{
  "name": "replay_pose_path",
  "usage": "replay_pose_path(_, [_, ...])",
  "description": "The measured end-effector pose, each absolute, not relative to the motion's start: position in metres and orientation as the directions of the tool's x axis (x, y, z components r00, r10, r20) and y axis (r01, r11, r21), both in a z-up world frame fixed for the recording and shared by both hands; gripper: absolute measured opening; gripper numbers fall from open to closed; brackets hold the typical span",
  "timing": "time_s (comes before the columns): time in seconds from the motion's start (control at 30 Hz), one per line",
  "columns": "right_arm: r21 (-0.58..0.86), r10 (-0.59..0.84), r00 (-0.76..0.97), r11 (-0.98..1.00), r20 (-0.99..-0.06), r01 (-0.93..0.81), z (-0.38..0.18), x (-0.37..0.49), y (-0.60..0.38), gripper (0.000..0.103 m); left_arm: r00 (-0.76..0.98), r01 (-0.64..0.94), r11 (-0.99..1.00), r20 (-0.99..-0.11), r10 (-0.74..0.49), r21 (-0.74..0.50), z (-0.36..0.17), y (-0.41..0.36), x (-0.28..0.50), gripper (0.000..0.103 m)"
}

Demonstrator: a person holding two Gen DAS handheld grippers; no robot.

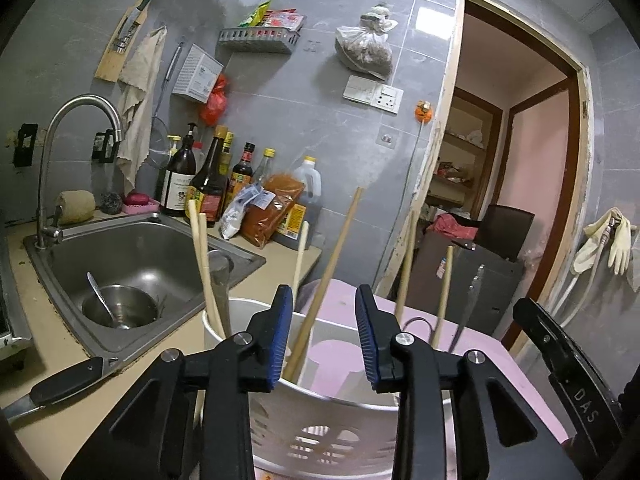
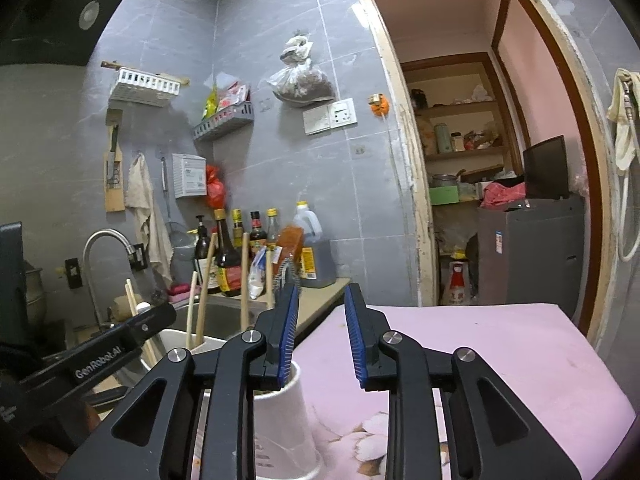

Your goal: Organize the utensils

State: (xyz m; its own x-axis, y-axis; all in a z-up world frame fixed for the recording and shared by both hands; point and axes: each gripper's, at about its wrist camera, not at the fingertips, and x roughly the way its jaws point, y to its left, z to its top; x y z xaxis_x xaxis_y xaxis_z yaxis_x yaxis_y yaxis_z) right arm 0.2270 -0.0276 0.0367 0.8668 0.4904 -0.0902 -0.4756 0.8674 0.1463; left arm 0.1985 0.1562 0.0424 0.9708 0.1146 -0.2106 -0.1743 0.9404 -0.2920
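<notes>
I see the left gripper directly above the white utensil holder, jaws parted, nothing pressed between the blue pads. A chopstick leans up through the gap between the fingers; I cannot confirm contact with either pad. Further chopsticks stand at the holder's left rim, and more sticks rise at its right side. The holder sits on a pink mat beside the steel sink. A spoon rests in a steel bowl inside the sink. A black-handled knife lies on the counter edge at lower left.

In the right wrist view, I see the right gripper with jaws apart and empty, positioned at the holder's right side above the mat. The left gripper's body appears at lower left of this view
</notes>
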Motion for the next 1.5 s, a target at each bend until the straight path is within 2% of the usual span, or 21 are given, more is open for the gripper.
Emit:
replay_pose_path(0.33, [0.145, 0.438, 0.893, 0.895, -0.107, -0.422, 0.039, 0.218, -0.055, 0.028, 0.968, -0.145, 0.952, -0.238, 0.08, -0.269, 0.047, 0.142, 0.195, 0.042])
replay_pose_path(0.73, [0.134, 0.388, 0.912, 0.919, -0.136, -0.371, 0.041, 0.197, -0.086, 0.047, 0.961, -0.09, 0.966, -0.276, 0.021, -0.241, 0.05, 0.122, 0.184, 0.062])
replay_pose_path(0.83, [0.128, 0.374, 0.916, 0.925, -0.143, -0.358, 0.041, 0.191, -0.094, 0.051, 0.96, -0.079, 0.969, -0.278, 0.011, -0.233, 0.049, 0.118, 0.18, 0.075])
replay_pose_path(0.9, [0.122, 0.364, 0.919, 0.929, -0.151, -0.348, 0.041, 0.188, -0.099, 0.058, 0.962, -0.067, 0.971, -0.273, 0.002, -0.229, 0.05, 0.115, 0.176, 0.081])
replay_pose_path(0.97, [0.126, 0.354, 0.922, 0.933, -0.155, -0.337, 0.041, 0.183, -0.105, 0.07, 0.962, -0.057, 0.973, -0.273, -0.006, -0.223, 0.05, 0.113, 0.173, 0.089])
replay_pose_path(1.07, [0.127, 0.339, 0.925, 0.939, -0.17, -0.321, 0.04, 0.179, -0.113, 0.073, 0.96, -0.036, 0.976, -0.278, -0.026, -0.215, 0.05, 0.11, 0.168, 0.096])
replay_pose_path(1.23, [0.122, 0.334, 0.921, 0.941, -0.2, -0.315, 0.039, 0.168, -0.123, 0.087, 0.955, -0.012, 0.982, -0.292, -0.044, -0.188, 0.049, 0.104, 0.158, 0.098])
replay_pose_path(1.33, [0.114, 0.334, 0.915, 0.942, -0.225, -0.316, 0.038, 0.161, -0.128, 0.101, 0.952, -0.005, 0.984, -0.302, -0.049, -0.176, 0.045, 0.101, 0.151, 0.099])
replay_pose_path(1.5, [0.084, 0.315, 0.914, 0.949, -0.256, -0.304, 0.034, 0.146, -0.129, 0.103, 0.948, 0.007, 0.986, -0.312, -0.059, -0.165, 0.039, 0.096, 0.136, 0.099])
